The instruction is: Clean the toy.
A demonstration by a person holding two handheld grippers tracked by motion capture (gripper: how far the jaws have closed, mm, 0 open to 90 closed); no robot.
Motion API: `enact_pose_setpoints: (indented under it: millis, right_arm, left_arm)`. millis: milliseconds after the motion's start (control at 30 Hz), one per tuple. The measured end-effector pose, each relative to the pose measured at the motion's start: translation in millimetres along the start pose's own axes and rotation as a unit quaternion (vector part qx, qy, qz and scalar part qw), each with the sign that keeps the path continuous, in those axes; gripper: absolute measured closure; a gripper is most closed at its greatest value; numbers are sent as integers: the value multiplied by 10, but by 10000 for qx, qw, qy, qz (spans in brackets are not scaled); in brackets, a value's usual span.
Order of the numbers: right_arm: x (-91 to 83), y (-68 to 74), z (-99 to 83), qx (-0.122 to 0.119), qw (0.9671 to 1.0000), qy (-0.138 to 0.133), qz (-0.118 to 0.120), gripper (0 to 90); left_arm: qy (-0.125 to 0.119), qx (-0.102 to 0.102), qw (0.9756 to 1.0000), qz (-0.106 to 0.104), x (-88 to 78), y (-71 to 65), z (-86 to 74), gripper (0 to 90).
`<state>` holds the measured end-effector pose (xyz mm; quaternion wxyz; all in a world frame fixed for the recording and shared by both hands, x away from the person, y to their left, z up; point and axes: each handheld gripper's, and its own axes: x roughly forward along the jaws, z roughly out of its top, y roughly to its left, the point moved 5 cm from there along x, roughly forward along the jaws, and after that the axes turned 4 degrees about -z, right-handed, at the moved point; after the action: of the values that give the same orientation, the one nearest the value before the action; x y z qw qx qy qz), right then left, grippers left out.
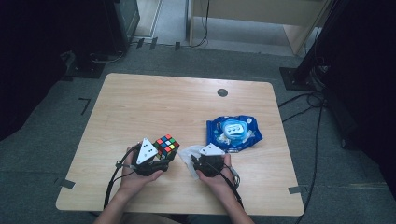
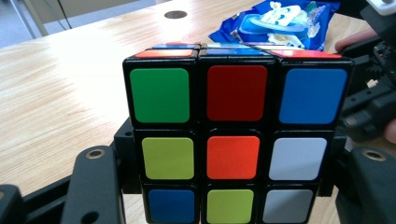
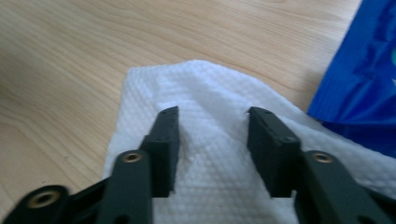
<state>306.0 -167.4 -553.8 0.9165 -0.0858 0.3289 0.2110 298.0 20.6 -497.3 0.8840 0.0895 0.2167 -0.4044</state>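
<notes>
A scrambled Rubik's cube point(image 1: 166, 146) point(image 2: 233, 140) is held just above the table, and my left gripper point(image 1: 162, 154) point(image 2: 231, 186) is shut on it from both sides. To its right a white wet wipe point(image 1: 187, 155) point(image 3: 210, 88) lies flat on the wood. My right gripper point(image 1: 196, 157) point(image 3: 212, 126) points down onto the wipe, its two jaws standing apart with their tips at the cloth and bare wipe between them. In the left gripper view the right gripper point(image 2: 373, 93) stands close by at the right edge.
A blue pack of wet wipes point(image 1: 233, 132) point(image 2: 280, 23) point(image 3: 364, 79) lies right of centre, just beyond the wipe. The wooden table point(image 1: 154, 102) has a round cable hole point(image 1: 222, 92) point(image 2: 176, 14) near its far edge. Cables and stands line the floor around it.
</notes>
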Motion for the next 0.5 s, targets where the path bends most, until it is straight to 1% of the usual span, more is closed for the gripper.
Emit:
enact_pose_setpoints:
  millis: [67,133,167,200,333,367,433,500]
  right_arm:
    - [-7,-21,-5,28,10000,-12,-37,668]
    - [-16,-45,-10,40,9999,-23,-99,795]
    - [-18,-63,-13,46,9999,-35,-157,842]
    - [-23,-69,-16,84,9999,-13,-136,870]
    - [-41,-95,-14,121,9999,6,-63,895]
    - [-61,-92,0,149,9999,-38,16,895]
    - [-133,-73,62,228,9993,-239,185,896]
    - [-240,-37,165,239,9978,-530,313,897]
  left_arm:
    - [-17,3,10000,-7,0,-10,6,339]
    - [-14,15,10000,-15,-5,-14,9,339]
    - [-13,12,10000,-18,-5,-15,8,339]
    - [-10,13,10000,-22,-3,-15,6,339]
    - [24,10,10000,-23,8,-14,-7,339]
    - [25,1,10000,-27,11,-15,-10,339]
    - [7,-7,10000,-44,13,-16,-14,339]
    - [19,-19,10000,-61,23,-24,-23,339]
